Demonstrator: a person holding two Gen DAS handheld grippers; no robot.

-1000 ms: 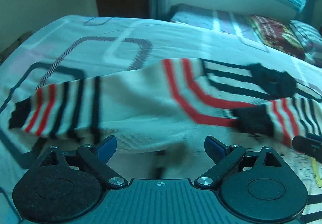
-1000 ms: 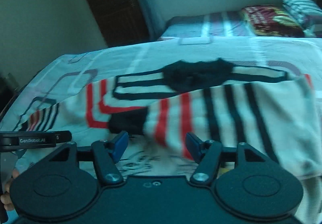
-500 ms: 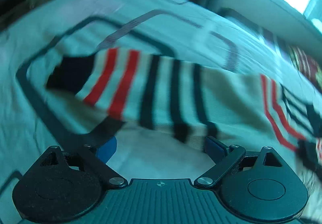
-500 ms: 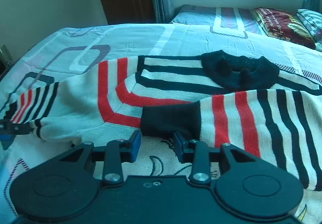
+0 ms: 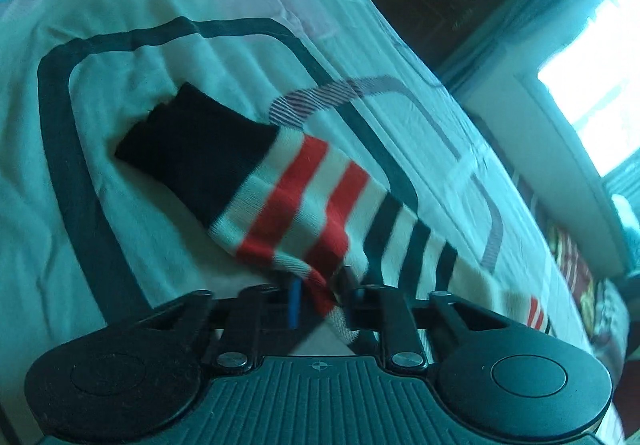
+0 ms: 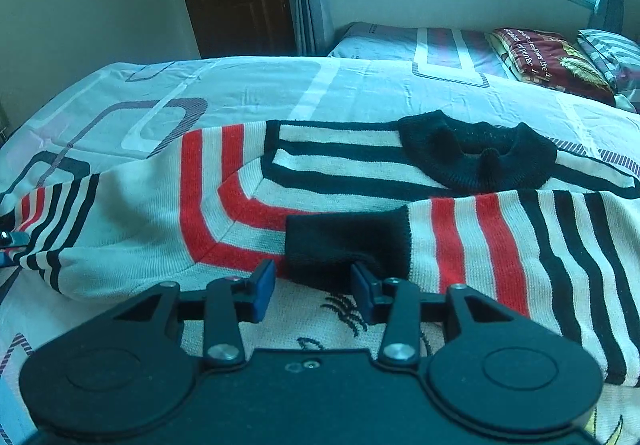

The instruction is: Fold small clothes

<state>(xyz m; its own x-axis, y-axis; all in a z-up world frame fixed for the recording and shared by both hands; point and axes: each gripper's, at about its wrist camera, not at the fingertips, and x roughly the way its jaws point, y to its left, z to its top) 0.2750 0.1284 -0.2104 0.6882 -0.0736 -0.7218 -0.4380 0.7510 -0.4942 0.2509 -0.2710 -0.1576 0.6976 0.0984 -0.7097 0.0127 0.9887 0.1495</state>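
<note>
The striped sweater (image 6: 360, 181) lay flat on the bedsheet (image 6: 360, 85). The left gripper (image 5: 320, 301), jaws just narrowed, pinched its left sleeve (image 5: 288, 205). The right gripper (image 6: 312, 285), jaws just widening, stood partly open at the right cuff (image 6: 344, 241).

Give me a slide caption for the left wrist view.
Left gripper pinching the striped sweater sleeve on the bedsheet.

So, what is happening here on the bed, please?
A person with a gripper in each hand is folding a small striped sweater on the bed. The right sleeve already lies folded across the body. The left gripper has just been closing and now pinches the left sleeve near its red stripes. The right gripper has just been opening and sits open at the folded sleeve's black cuff, not gripping it.
</note>
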